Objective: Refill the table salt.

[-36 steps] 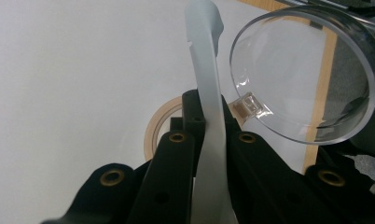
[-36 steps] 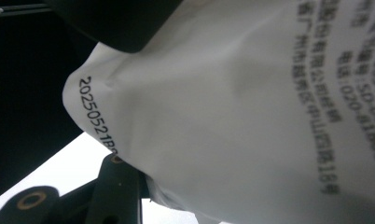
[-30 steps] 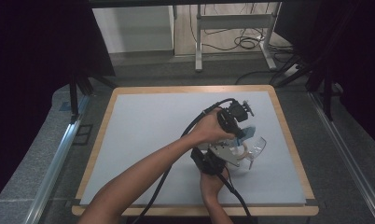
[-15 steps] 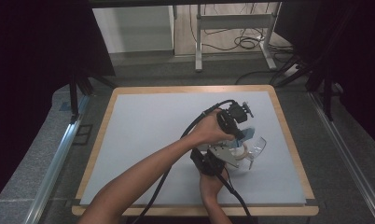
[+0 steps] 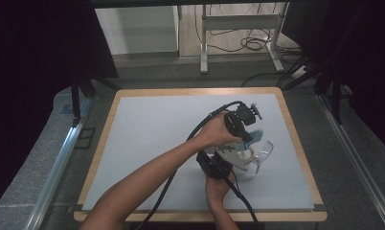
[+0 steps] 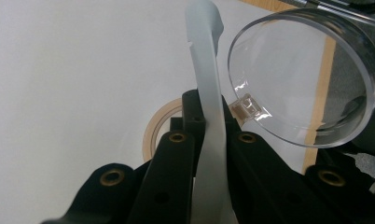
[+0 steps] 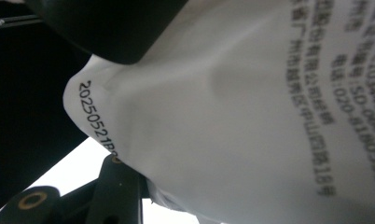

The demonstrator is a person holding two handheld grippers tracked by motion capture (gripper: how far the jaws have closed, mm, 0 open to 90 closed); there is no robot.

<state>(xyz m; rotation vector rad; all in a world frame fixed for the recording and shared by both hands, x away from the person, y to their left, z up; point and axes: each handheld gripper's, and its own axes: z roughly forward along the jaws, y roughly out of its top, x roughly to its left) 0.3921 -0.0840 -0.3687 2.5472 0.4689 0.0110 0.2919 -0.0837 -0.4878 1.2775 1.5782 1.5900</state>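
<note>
Nearest us, our right gripper (image 5: pixel 238 160) clamps a white printed packet (image 7: pixel 251 116) at the table's (image 5: pixel 147 129) right side; just beyond, our left gripper (image 5: pixel 245 132) pinches a translucent white strip (image 6: pixel 209 116) beside a clear round dish (image 6: pixel 307 79); a tape ring (image 6: pixel 155 128) lies below.

Clear cup (image 6: pixel 307 79) — white printed packet (image 7: pixel 251 116)

The table (image 5: pixel 147 143) has a pale grey top framed by a light wooden rim. On it, just beyond the left gripper (image 6: pixel 209 140) and partly hidden behind its jaws, lies a tan tape ring (image 6: pixel 153 133) — flat on the surface.
</note>
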